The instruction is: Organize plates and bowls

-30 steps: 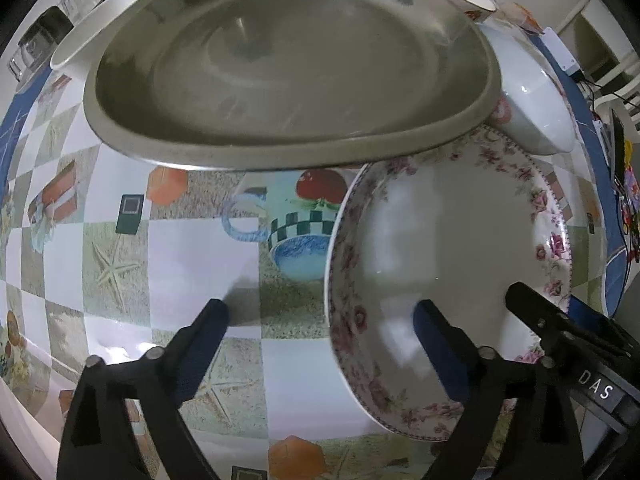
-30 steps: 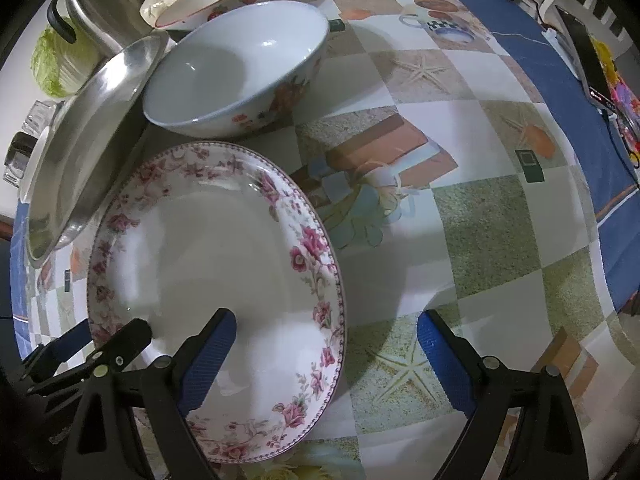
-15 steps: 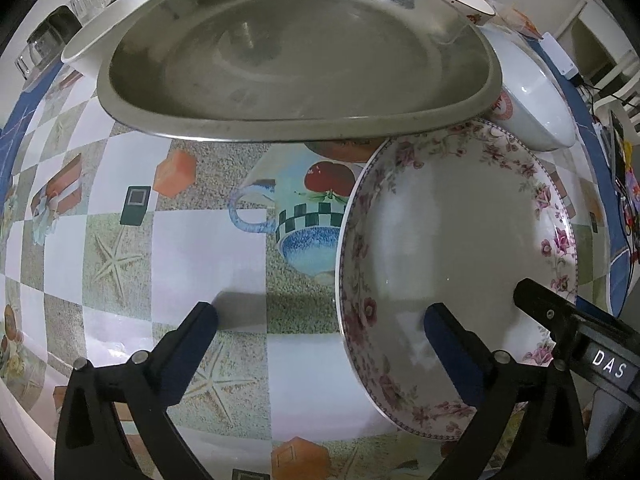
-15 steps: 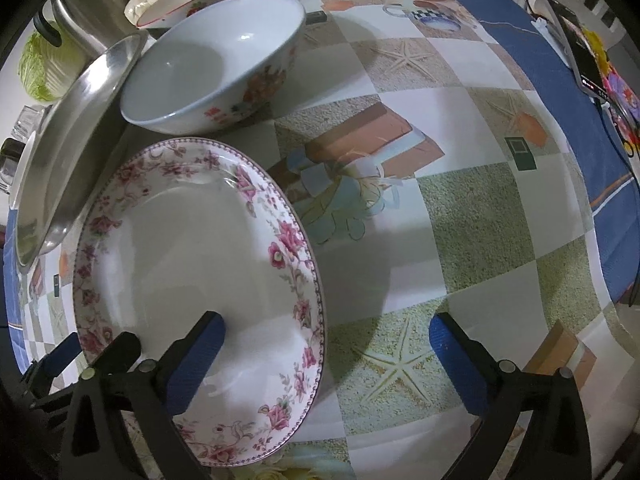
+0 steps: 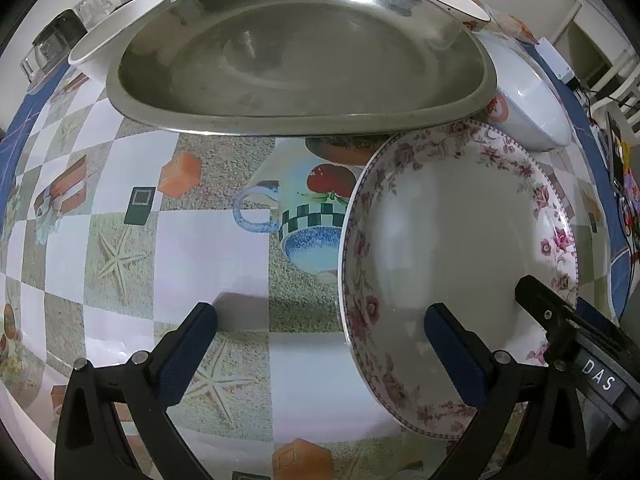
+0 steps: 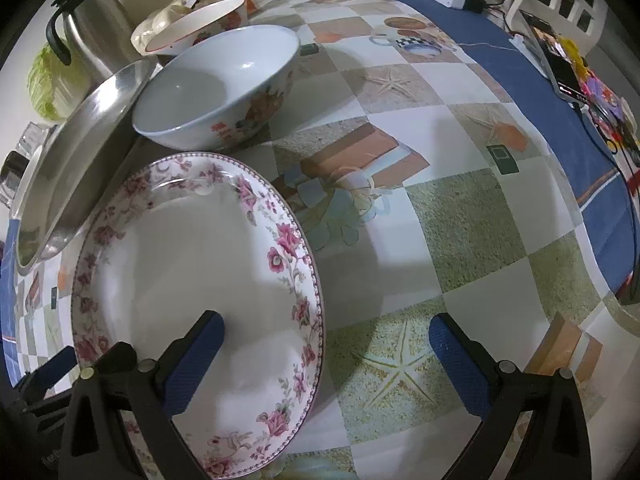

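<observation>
Closest to both cameras, the floral plate [image 5: 460, 260] lies flat on the patterned tablecloth [image 5: 200, 248], between the two tools. The left gripper [image 5: 320, 344] hangs spread wide, steeply downward, and the near-left rim of the plate passes between its fingers: one blue pad [image 5: 448, 344] hangs over the plate's white well, the other over bare cloth. The right gripper [image 6: 328, 360] mirrors this, equally wide, straddling the opposite rim. Nothing is pinched by either; whether the pads touch the china I cannot tell.

The coming move, in my judgement, turns on this: the plate sits to the right of the left tool and to the left of the right one, each with a rim section already inside its spread, so either could close on an edge; neither looks clearly nearer.

The plate is glossy white with a band of pink roses and a fine dotted border; it reads oval through the lens, long axis running away from the cameras, though that may be distortion.

Beyond it, a large steel tray [image 5: 300, 52] has its edge overlapping the plate's far rim. Just beside that stands a white bowl [image 6: 216, 88] with orange flowers, upright and empty. Farther back sit a second red-rimmed bowl [image 6: 200, 24] and a steel jug [image 6: 88, 24].
</observation>
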`<state>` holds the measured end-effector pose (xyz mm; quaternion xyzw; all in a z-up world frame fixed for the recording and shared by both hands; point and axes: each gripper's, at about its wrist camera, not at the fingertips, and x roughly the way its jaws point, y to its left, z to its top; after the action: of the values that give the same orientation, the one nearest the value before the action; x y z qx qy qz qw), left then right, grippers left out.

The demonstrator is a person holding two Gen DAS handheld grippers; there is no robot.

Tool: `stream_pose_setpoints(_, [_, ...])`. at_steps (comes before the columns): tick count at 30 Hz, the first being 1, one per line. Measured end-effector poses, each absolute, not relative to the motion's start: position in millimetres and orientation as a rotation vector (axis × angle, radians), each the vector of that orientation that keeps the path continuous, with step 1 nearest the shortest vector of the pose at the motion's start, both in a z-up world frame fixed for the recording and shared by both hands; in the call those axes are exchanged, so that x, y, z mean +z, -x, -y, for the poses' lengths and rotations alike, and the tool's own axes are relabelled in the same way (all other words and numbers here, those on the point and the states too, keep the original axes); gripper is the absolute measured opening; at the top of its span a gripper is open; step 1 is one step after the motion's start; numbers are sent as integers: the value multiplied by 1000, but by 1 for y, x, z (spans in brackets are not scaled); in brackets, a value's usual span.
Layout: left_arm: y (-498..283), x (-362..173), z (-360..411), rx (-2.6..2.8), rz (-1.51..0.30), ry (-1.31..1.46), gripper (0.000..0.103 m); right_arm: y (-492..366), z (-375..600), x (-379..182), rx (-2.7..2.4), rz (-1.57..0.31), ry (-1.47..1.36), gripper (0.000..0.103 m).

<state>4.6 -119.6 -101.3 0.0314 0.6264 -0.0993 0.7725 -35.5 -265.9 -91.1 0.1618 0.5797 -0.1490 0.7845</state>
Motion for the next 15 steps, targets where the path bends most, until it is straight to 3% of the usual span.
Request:
stream_pose_setpoints(7, [-15, -95, 120, -193, -1389, -79, 103, 27, 271, -91, -311, -1314, -359, 101])
stream_pose_setpoints(10, [-16, -91, 117, -208, -1377, -51, 101, 26, 277, -87, -311, -1287, -376, 84])
stream_pose_setpoints(12, [-14, -81, 117, -218, -1359, -38, 93, 29, 281, -85, -312, -1274, -405, 77])
stream_pose_setpoints(14, [-13, -72, 116, -219, -1340, -52, 76, 32, 286, -82, -316, -1258, -440, 61])
stream_pose_setpoints(15, [-13, -70, 117, -224, -1332, -61, 74, 33, 288, -81, -313, -1252, -457, 56])
